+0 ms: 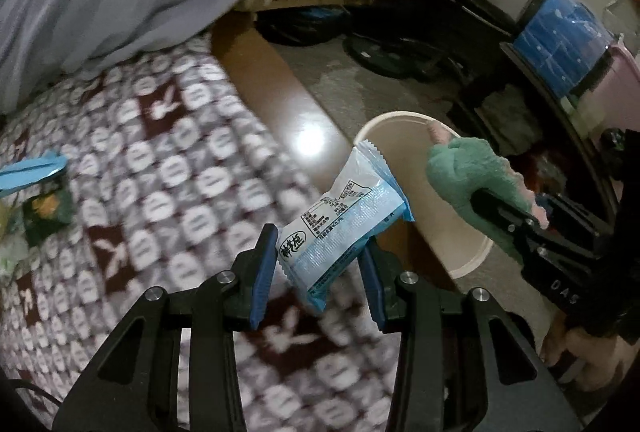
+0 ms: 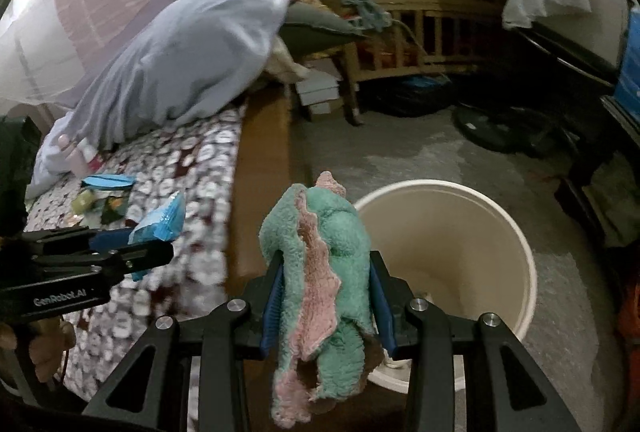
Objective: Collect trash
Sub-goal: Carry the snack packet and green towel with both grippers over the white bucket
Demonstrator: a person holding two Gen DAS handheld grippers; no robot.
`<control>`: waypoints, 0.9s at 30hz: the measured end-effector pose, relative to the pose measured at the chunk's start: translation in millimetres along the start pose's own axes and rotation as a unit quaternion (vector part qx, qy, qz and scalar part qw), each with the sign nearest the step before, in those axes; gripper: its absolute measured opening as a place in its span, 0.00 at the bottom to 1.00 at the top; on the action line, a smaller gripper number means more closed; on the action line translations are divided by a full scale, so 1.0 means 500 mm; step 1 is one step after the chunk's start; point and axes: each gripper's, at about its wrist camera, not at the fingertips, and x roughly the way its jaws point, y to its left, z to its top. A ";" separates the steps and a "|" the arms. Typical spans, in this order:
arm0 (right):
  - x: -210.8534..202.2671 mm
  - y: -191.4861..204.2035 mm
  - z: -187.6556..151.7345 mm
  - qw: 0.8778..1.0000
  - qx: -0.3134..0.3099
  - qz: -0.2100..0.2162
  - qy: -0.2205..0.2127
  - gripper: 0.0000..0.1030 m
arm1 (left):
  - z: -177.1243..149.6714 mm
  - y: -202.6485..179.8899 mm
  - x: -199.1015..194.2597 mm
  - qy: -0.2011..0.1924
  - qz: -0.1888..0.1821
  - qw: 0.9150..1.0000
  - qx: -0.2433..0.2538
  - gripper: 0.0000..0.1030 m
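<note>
Midway through the carry, the left gripper clamps a pale blue printed snack wrapper and the right gripper a fuzzy green-and-pink cloth, both just short of the cream plastic bin, where each should next be released over the mouth.

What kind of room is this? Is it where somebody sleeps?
Most likely a bedroom, and a cluttered one. There is a bed with a patterned blanket and a big pale blue pillow. Beyond it stands a wooden cot piled with things, and a cream bucket sits on the floor.
</note>
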 end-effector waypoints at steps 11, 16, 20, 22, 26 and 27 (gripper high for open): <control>0.005 -0.091 -0.019 0.999 0.039 -0.027 0.009 0.37 | 0.034 -0.079 0.058 0.020 -0.019 0.999 0.023 0.36; 0.006 -0.114 -0.025 0.998 0.049 -0.033 0.011 0.37 | 0.048 -0.097 0.072 0.022 -0.024 0.999 0.030 0.36; 0.006 -0.128 -0.027 0.998 0.056 -0.037 0.012 0.37 | 0.058 -0.111 0.085 0.024 -0.027 0.999 0.031 0.36; 0.006 -0.137 -0.028 0.997 0.060 -0.039 0.013 0.37 | 0.061 -0.116 0.091 0.026 -0.030 0.999 0.030 0.36; 0.006 -0.154 -0.030 0.997 0.069 -0.043 0.014 0.37 | 0.067 -0.130 0.103 0.030 -0.035 0.998 0.031 0.36; 0.006 -0.157 -0.031 0.996 0.071 -0.044 0.014 0.37 | 0.068 -0.134 0.106 0.031 -0.036 0.998 0.031 0.36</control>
